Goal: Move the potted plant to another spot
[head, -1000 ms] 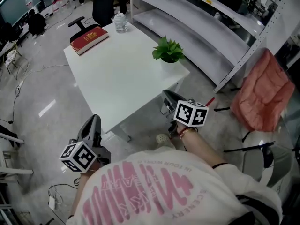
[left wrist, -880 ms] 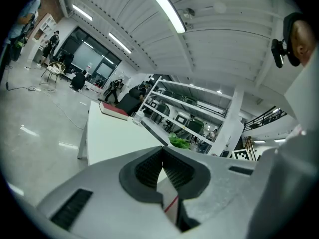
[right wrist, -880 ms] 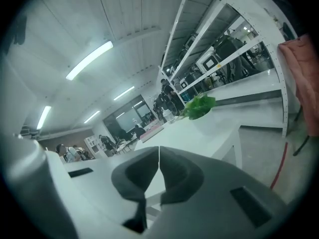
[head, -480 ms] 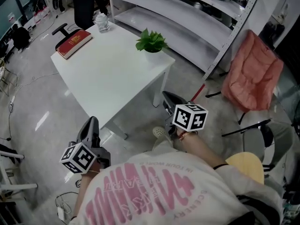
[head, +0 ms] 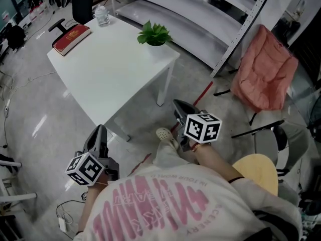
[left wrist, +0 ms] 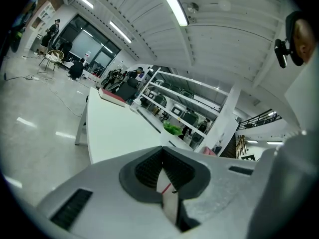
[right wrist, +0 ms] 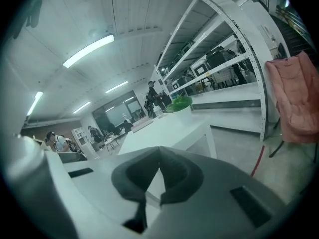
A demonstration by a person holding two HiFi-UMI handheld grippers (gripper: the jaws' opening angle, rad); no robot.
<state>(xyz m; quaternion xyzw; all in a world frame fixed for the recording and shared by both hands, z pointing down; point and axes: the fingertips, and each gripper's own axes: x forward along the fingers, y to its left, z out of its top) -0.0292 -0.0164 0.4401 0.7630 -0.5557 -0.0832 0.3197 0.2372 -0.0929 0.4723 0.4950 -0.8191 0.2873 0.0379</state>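
Right gripper (head: 179, 106): jaws clenched, pads meeting at the tips, nothing between them. Held low off the near right corner of the table, over bare floor, clear of everything.

Left gripper (head: 100, 130): jaws likewise closed, only floor visible through the slit below the pads. It hangs off the table's near left side, also empty.

Potted plant (head: 154, 34): stands upright on the far right corner of the white table (head: 110, 69), close to the edge that faces the shelving rack (head: 210, 14). Small white pot, green leaves, long axis vertical.

Key relation: the plant lies far from both grippers, well apart from each. From the right gripper it is straight ahead and a little left; from the left gripper it is far and off to the right, across the tabletop. The right one is the nearer. In the right gripper view the pot sits just above the jaw line.

Stage, as a judgement: empty closed jaws and a standing pot fit either a pot waiting to be fetched or one already set at its new spot.

Other items: red book (head: 71, 33) and clear bottle (head: 102, 16) at the far left end; pink folding chair (head: 263, 69) to the right.

Writing: gold print on the book is too small to read; pink lettering on the person's shirt is not legible; the marker cubes carry patterns only.
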